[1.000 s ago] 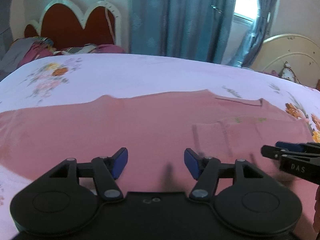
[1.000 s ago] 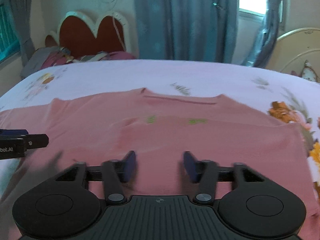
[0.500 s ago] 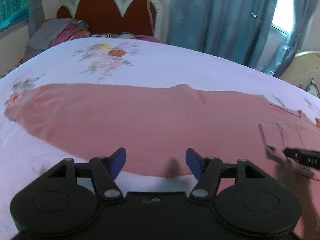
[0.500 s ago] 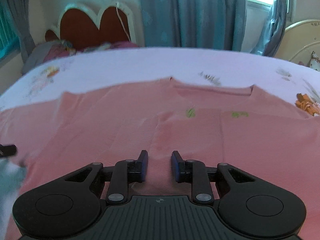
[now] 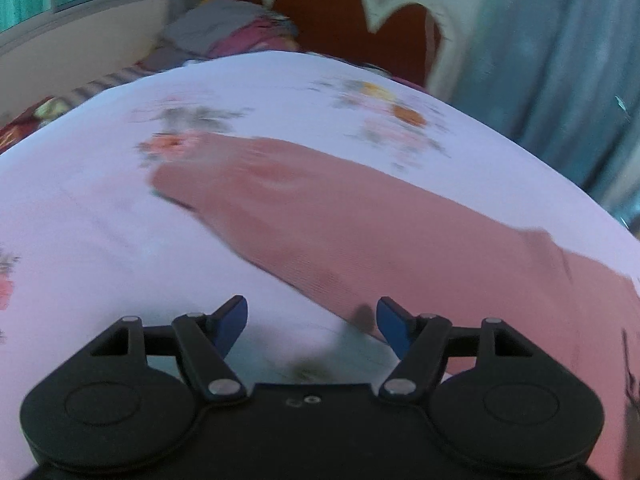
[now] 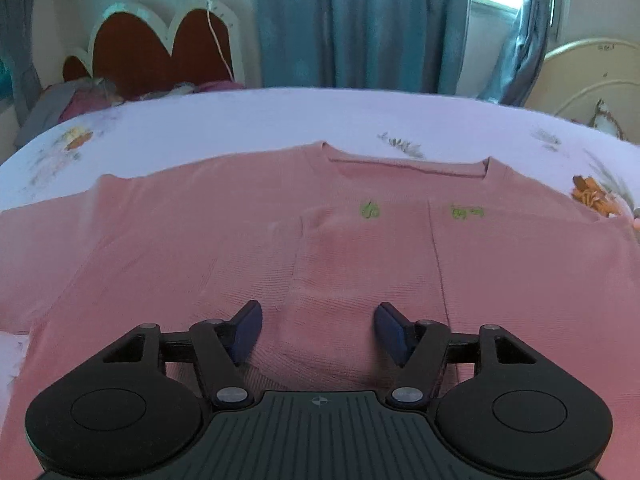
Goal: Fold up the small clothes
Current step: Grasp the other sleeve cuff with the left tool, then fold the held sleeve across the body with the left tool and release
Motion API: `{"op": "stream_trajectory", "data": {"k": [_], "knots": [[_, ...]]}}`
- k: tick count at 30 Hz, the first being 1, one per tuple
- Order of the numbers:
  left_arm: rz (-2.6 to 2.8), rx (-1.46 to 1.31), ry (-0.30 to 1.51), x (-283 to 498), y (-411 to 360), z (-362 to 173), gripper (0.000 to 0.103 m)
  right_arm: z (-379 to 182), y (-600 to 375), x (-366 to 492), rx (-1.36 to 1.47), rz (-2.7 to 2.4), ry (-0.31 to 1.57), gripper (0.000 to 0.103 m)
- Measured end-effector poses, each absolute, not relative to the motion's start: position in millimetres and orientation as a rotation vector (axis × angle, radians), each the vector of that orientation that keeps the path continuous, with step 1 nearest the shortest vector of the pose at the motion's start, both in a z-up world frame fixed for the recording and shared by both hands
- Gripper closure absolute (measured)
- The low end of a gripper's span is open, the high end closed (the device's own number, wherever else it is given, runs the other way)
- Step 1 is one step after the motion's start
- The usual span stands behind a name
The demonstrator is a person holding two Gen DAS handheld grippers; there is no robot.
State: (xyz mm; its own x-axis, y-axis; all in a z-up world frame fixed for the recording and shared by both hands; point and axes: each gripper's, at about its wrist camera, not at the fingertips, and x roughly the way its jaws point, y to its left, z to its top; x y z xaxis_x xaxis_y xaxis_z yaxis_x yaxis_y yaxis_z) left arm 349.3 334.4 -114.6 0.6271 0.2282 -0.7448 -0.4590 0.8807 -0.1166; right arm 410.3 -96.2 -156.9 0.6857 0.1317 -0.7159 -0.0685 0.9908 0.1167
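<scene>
A pink knitted sweater [image 6: 248, 240] lies spread flat on the bed, neckline away from me, small green marks on its chest. One sleeve is folded across the body [image 6: 360, 264]. My right gripper [image 6: 318, 330] hovers just above that folded sleeve, its jaws opening, blue pads apart and pressing on nothing. In the left wrist view the other long sleeve [image 5: 320, 216] stretches out over the sheet toward its cuff. My left gripper [image 5: 310, 320] hangs over the sleeve's near edge and the sheet, jaws opening, nothing between them.
The bed carries a pale lilac sheet [image 6: 256, 120] with flower prints. A red heart-shaped headboard [image 6: 160, 44] and a heap of clothes [image 5: 236, 36] stand at its head. Blue curtains [image 6: 360, 20] and a cream footboard [image 6: 592, 76] lie beyond.
My left gripper swept left along the sweater out over the spread sleeve. My right gripper narrowed over the folded sleeve, then its jaws spread wide again.
</scene>
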Motion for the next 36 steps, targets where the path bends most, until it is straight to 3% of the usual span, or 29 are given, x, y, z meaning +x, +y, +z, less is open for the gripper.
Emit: {"op": "stream_trajectory", "data": {"k": [6, 12, 15, 20, 23, 30, 36], "knots": [[0.46, -0.406, 0.793, 354.8, 375.3, -121.1, 0.03, -153.1, -96.1, 411.6, 0.1, 0.084, 0.809, 0.04], [0.437, -0.473, 0.745, 369.9, 390.1, -127.9, 0.037, -153.2, -91.3, 414.7, 0.089, 0.081, 0.822, 0.04], [0.437, -0.493, 0.718, 375.5, 395.3, -130.7, 0.05, -150.5, -90.3, 414.3, 0.089, 0.072, 0.802, 0.04], [0.447, -0.529, 0.693, 381.8, 406.3, -135.9, 0.087, -156.0, -88.3, 419.1, 0.077, 0.079, 0.833, 0.04], [0.445, -0.554, 0.676, 381.5, 411.1, -138.3, 0.096, -153.5, -91.9, 415.8, 0.089, 0.057, 0.8, 0.04], [0.349, -0.412, 0.564, 379.5, 373.0, -102.0, 0.098, -158.7, -96.2, 422.1, 0.092, 0.081, 0.832, 0.04], [0.114, -0.301, 0.491, 387.6, 296.8, -54.1, 0.098, -145.7, -103.8, 416.8, 0.138, 0.1, 0.782, 0.04]]}}
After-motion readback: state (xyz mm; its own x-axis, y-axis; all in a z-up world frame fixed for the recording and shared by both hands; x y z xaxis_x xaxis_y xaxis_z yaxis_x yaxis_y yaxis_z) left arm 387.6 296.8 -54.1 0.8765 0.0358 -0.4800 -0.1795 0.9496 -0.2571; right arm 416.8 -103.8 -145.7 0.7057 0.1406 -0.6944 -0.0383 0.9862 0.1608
